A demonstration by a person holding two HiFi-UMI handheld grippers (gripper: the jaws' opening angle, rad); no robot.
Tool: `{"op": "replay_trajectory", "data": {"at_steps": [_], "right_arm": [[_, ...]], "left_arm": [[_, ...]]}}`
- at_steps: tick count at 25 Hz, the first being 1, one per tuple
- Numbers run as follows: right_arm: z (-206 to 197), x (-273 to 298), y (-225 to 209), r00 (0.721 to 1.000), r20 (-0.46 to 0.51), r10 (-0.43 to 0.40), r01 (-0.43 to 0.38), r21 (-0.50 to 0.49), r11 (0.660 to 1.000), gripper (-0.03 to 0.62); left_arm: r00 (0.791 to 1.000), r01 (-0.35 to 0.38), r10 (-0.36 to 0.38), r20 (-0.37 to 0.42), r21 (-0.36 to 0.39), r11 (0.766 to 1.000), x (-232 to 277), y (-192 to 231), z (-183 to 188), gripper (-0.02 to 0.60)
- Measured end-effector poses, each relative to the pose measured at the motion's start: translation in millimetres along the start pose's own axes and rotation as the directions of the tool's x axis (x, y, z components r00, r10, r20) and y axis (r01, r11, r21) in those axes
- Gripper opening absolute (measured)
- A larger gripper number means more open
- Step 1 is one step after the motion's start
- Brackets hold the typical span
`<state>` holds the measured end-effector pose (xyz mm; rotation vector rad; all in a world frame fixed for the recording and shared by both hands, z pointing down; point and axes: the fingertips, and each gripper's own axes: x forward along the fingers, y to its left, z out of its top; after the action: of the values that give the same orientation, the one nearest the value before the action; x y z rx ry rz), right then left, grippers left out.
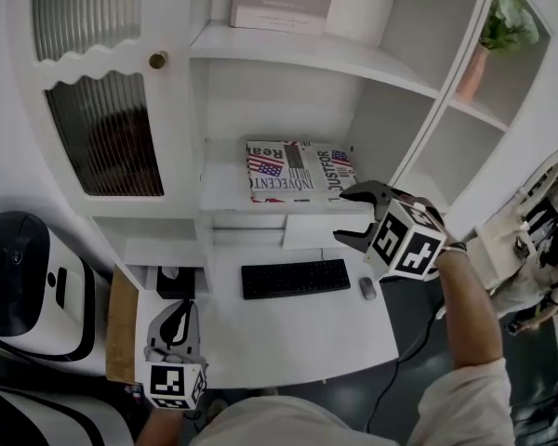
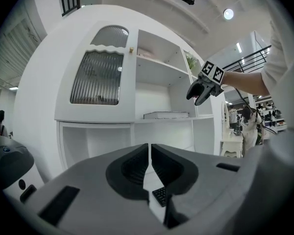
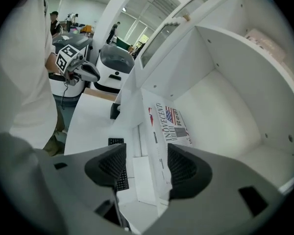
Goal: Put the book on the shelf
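The right gripper (image 1: 342, 214) has its two black jaws wide apart and holds nothing. It hangs just in front of the white wooden shelf (image 1: 221, 189), near the front right corner of the flat book with a flag and big letters on its cover (image 1: 293, 170). The book lies flat on that shelf. The left gripper (image 1: 175, 316) is low over the white desk (image 1: 298, 337). Its jaws are almost together, with only a thin gap and nothing in them. A black keyboard (image 1: 295, 278) and a small grey mouse (image 1: 367, 288) sit on the desk.

Open room over book (image 1: 298, 170) on shelf (image 1: 221, 186)
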<state>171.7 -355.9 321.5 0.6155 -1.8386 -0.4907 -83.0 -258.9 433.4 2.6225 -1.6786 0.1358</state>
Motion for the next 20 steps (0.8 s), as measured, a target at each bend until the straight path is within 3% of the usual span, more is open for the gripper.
{"op": "replay_trajectory", "data": {"at_steps": [5,12,20], "right_arm": [[-0.1,-17.8,9.9,0.992,0.077,-0.100,0.091,0.116,0.989,0.268],[0.5,-44.0,29.7,0.950,0.181,-0.255,0.194,0.300,0.934,0.261],[-15.6,-62.8,51.3,0.873,0.233,-0.429,0.268,0.506,0.820,0.253]], "left_arm": [[1.000,0.021,-0.021,0.004,0.006,1.000,1.6,-1.6,2.6,0.020],[0.999,0.049,-0.049,0.006,0.017,0.999,6.3,-1.1,5.3,0.020],[0.997,0.076,-0.076,0.015,0.038,0.996,11.5,-5.4,12.9,0.020]]}}
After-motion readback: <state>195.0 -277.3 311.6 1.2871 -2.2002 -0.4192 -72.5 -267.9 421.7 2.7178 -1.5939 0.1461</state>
